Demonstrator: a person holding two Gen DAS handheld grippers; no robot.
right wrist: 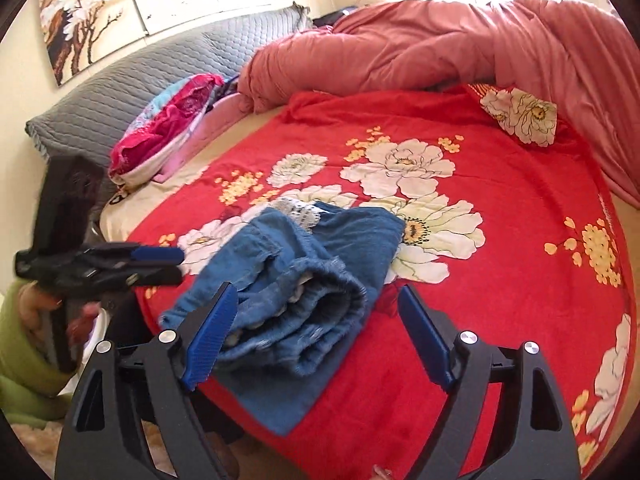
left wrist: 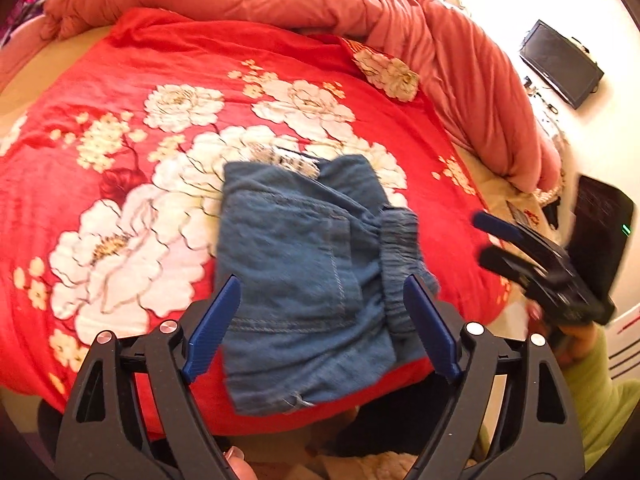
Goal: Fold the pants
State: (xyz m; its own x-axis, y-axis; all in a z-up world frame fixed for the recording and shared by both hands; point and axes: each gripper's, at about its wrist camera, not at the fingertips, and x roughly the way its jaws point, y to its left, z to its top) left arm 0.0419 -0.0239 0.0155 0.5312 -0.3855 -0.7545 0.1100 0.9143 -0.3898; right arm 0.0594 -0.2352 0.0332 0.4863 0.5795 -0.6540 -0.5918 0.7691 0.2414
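Note:
Blue denim pants (left wrist: pixel 296 256) lie folded into a compact bundle on the red floral blanket (left wrist: pixel 120 80), near the bed's front edge, elastic waistband to the right. My left gripper (left wrist: pixel 322 292) hovers over the near part of the bundle, blue pads spread wide and not touching cloth. The right gripper (left wrist: pixel 490 240) shows off to the right, held by a hand in a green sleeve. In the right wrist view the pants (right wrist: pixel 320 264) sit between and beyond my right gripper (right wrist: pixel 318 296), its jaws wide apart and gripping nothing. The left gripper (right wrist: pixel 168 266) appears at the left there.
A bunched pink duvet (right wrist: pixel 400 52) runs along the far side of the bed. A grey quilted pillow (right wrist: pixel 132 80) and a heap of pink clothing (right wrist: pixel 168 132) lie at the far left. A dark monitor (left wrist: pixel 560 64) hangs on the wall at the right.

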